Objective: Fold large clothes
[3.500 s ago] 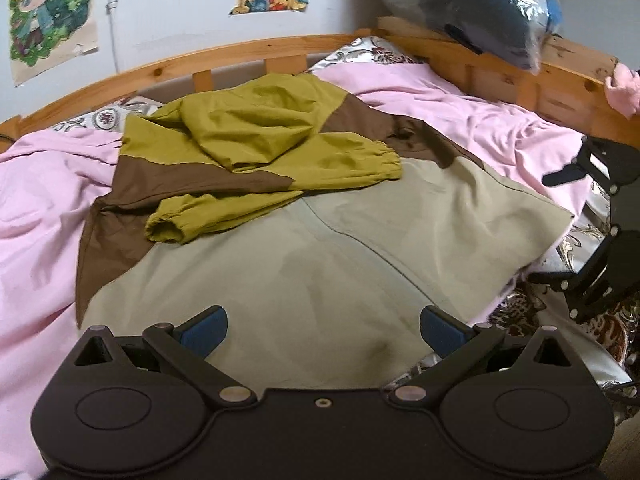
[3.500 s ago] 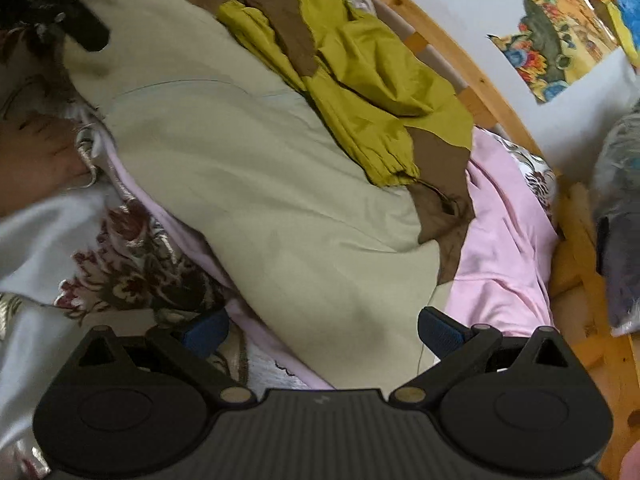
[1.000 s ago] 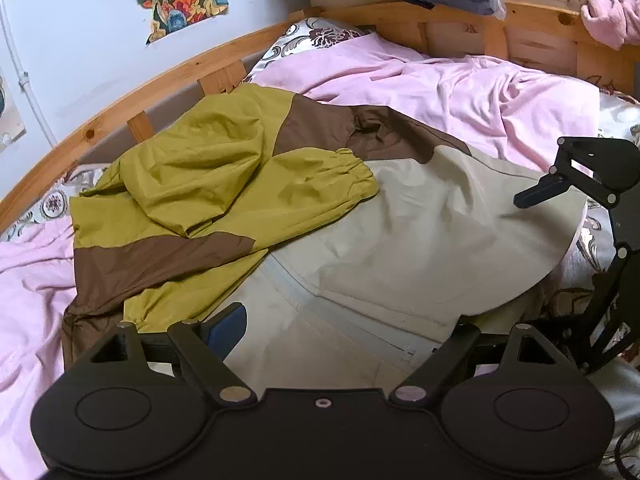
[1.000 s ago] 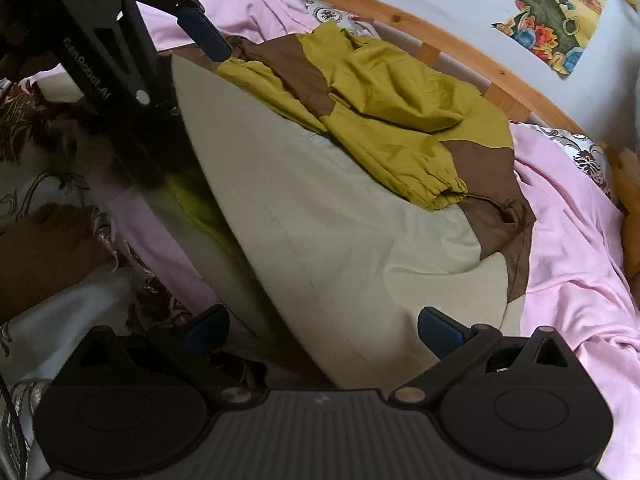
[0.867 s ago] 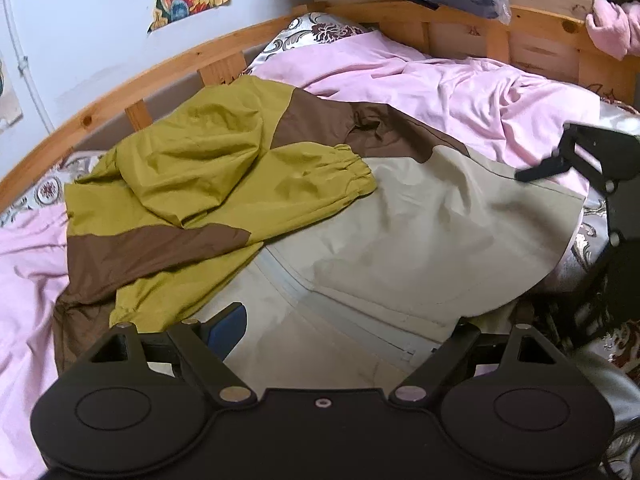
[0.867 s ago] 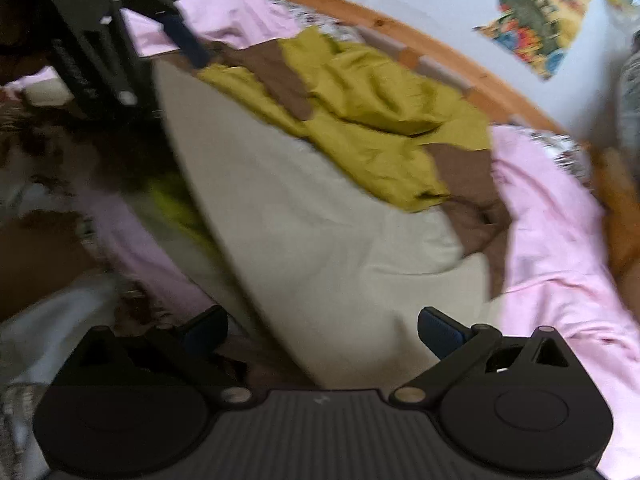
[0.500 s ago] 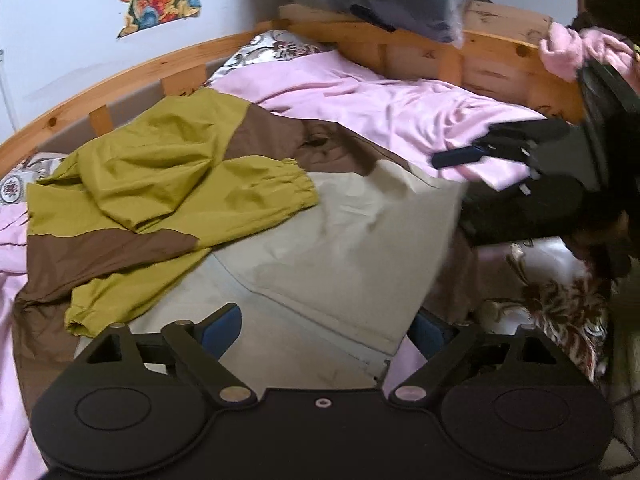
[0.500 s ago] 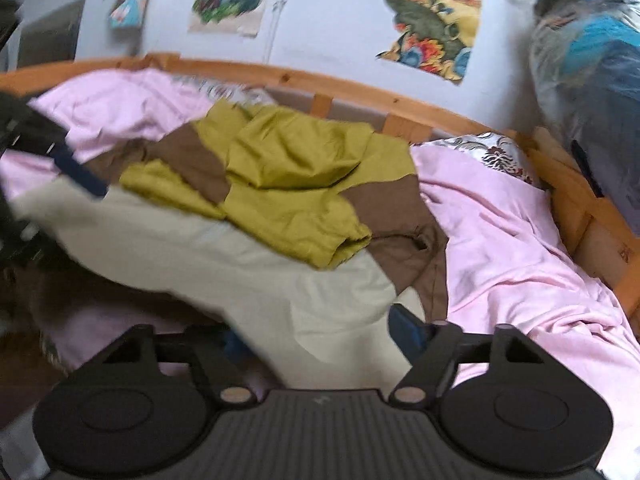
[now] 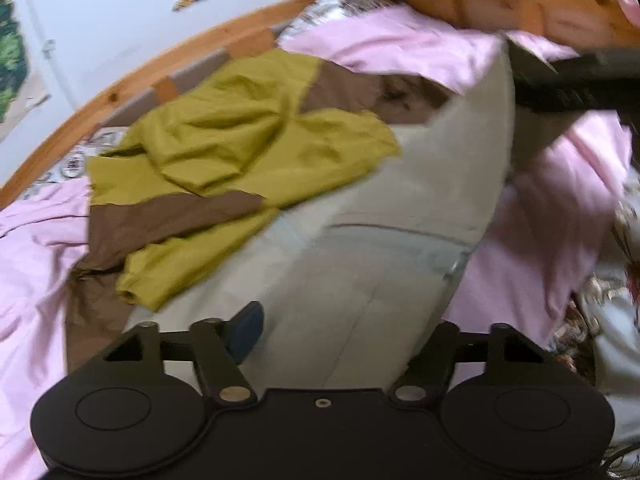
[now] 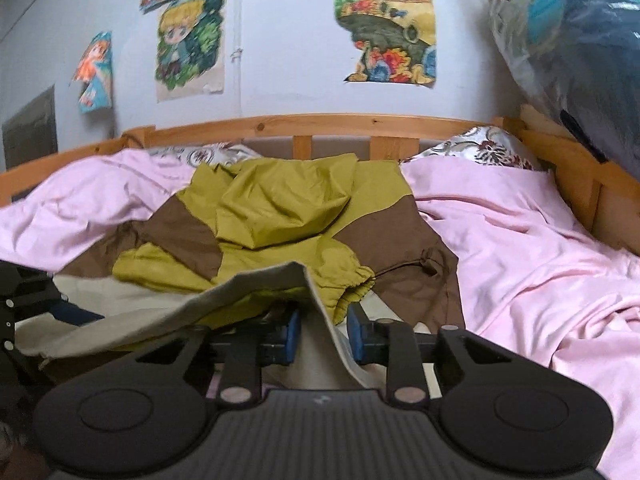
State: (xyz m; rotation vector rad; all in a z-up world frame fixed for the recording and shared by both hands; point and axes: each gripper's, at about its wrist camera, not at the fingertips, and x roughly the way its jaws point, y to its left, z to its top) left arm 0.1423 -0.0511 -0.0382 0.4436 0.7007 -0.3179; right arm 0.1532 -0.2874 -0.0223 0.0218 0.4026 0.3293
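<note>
Both wrist views look low and close across the bed (image 10: 520, 240), sharing the jacket (image 9: 248, 128) between them

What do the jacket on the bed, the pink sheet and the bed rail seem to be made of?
Jacket: thin woven cloth, matte, likely a light synthetic or cotton; it creases sharply and gathers at an elastic cuff.
Pink sheet: soft cotton-like fabric, matte, with loose rounded wrinkles.
Bed rail: light wood, probably pine, with visible knots and grain and a slight sheen that suggests varnish.
</note>
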